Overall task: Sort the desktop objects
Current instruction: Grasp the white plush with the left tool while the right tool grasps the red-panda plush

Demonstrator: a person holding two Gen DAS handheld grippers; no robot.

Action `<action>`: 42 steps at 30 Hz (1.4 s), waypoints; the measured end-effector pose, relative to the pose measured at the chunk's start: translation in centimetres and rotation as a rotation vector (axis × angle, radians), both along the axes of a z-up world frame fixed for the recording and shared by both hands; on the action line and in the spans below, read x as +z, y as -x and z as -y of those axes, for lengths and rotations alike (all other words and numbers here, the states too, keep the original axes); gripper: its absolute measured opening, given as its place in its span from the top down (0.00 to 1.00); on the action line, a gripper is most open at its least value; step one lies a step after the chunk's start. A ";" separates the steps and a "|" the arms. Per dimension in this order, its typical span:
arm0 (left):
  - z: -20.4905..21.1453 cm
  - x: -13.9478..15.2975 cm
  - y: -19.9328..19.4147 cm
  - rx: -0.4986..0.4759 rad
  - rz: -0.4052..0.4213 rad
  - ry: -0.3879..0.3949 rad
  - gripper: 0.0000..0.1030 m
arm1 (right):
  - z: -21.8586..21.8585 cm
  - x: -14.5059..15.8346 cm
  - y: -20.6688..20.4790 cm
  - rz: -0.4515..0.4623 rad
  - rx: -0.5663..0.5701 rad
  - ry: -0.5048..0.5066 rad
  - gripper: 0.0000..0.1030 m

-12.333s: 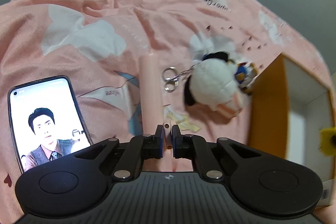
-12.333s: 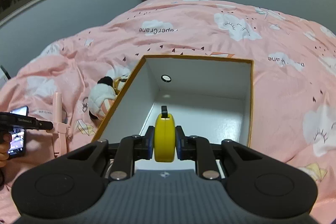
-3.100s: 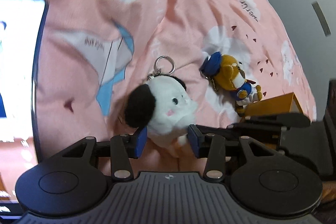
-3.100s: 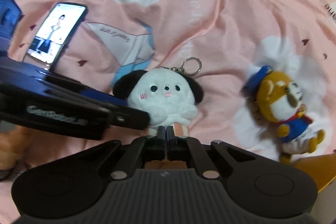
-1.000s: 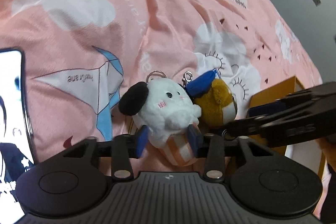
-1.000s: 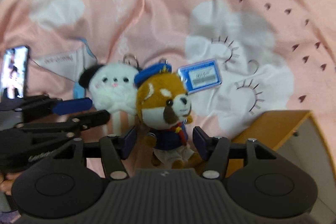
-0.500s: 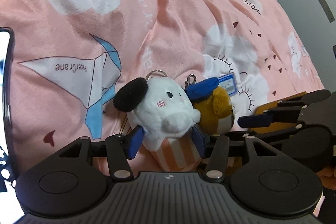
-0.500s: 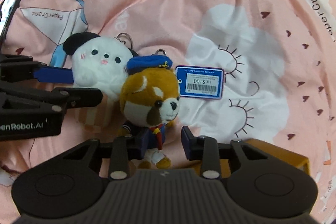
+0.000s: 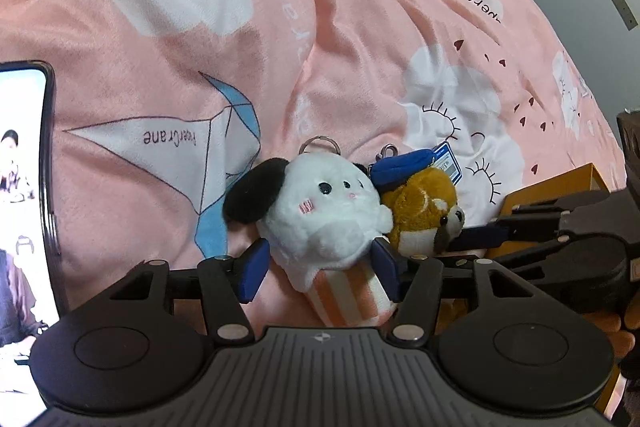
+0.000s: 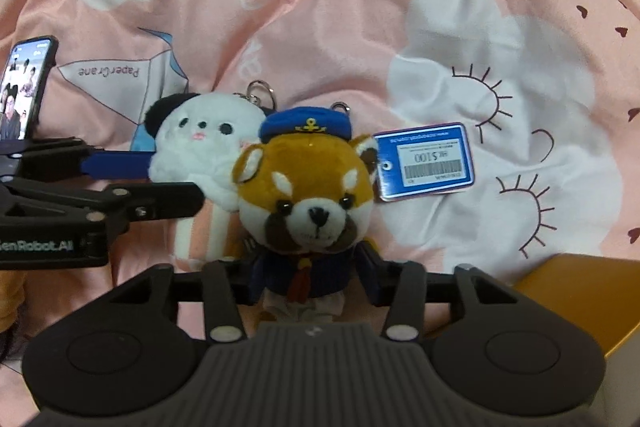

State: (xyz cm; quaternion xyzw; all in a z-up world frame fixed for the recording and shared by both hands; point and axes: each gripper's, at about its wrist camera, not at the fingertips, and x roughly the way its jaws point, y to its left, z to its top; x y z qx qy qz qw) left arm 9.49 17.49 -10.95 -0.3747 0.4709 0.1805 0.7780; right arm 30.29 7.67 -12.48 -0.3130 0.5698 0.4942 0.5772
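Observation:
A white puppy plush (image 9: 324, 211) with black ears and a striped orange body lies on the pink duvet, touching a red panda plush (image 10: 308, 195) in a blue cap on its right. My left gripper (image 9: 320, 267) straddles the puppy's body. Its jaws are opening, and the left pad stands clear of the fur. My right gripper (image 10: 308, 279) points down over the red panda. Its pads sit against the navy body while its jaws ease open a little. A blue price tag (image 10: 424, 161) hangs from the panda's ear. Each gripper shows sideways in the other's view.
An orange-walled box (image 10: 560, 279) stands at the lower right, close beside the right gripper. A lit phone (image 9: 24, 187) lies on the duvet at the far left. A hand shows under each gripper at the frame edges.
My right gripper has come down over the red panda and narrowed its jaws onto the body. My left gripper's jaws have widened around the puppy plush, which stays put.

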 end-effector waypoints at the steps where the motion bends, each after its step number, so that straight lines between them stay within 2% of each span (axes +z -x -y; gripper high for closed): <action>1: 0.0 -0.1 -0.1 0.006 0.000 0.006 0.34 | 0.1 0.0 0.1 0.004 -0.006 -0.003 0.61; 5: 0.0 -0.9 -0.5 0.036 -0.005 0.049 0.31 | 0.2 -0.1 0.8 0.049 -0.010 -0.005 0.60; 12: 0.6 -1.0 -0.9 0.038 -0.011 0.027 0.31 | 0.2 -0.4 1.1 0.085 -0.062 0.031 0.59; 14: 0.6 -1.0 -0.9 0.038 -0.010 0.027 0.31 | 0.3 -0.5 1.3 0.096 -0.076 0.039 0.57; 17: 0.6 -1.0 -0.8 0.037 -0.009 0.024 0.32 | 0.3 -0.6 1.8 0.152 -0.081 0.054 0.44; 18: 0.6 -1.0 -0.8 0.038 -0.008 0.025 0.32 | 0.3 -0.6 1.9 0.163 -0.083 0.057 0.44; 20: 0.7 -0.9 -0.8 0.037 -0.006 0.028 0.34 | 0.4 -0.6 2.0 0.163 -0.086 0.052 0.51; 21: 0.7 -0.9 -0.8 0.036 -0.005 0.029 0.35 | 0.6 -0.5 2.0 0.135 -0.088 0.038 0.64; 27: 0.6 -0.5 -0.4 0.027 0.019 0.039 0.41 | 2.2 0.5 2.9 0.165 -0.098 -0.024 0.70; 32: 0.7 0.8 0.5 0.020 0.058 0.022 0.45 | 4.2 2.9 3.4 0.180 -0.144 -0.101 0.75; 33: 0.7 1.3 0.9 0.017 0.072 0.012 0.46 | 3.3 3.5 3.9 0.181 -0.158 -0.117 0.77; 35: 0.7 2.5 1.7 0.023 0.106 -0.003 0.51 | 3.1 4.5 4.3 0.173 -0.195 -0.148 0.84; 36: 0.6 3.0 2.1 0.025 0.125 -0.004 0.53 | 3.1 4.5 4.0 0.168 -0.216 -0.166 0.96; 37: 0.5 3.6 2.4 0.024 0.145 -0.005 0.65 | 3.4 4.8 4.1 0.167 -0.239 -0.180 0.96; 38: 0.4 4.2 2.7 0.013 0.164 -0.005 0.82 | 3.6 4.9 4.5 0.163 -0.257 -0.193 0.96; 40: 0.5 4.8 2.7 -0.012 0.176 -0.001 0.83 | 4.3 5.8 5.2 0.151 -0.275 -0.194 0.96; 42: 0.9 5.1 2.5 -0.021 0.149 -0.035 0.83 | 4.3 5.3 5.2 0.136 -0.293 -0.176 0.96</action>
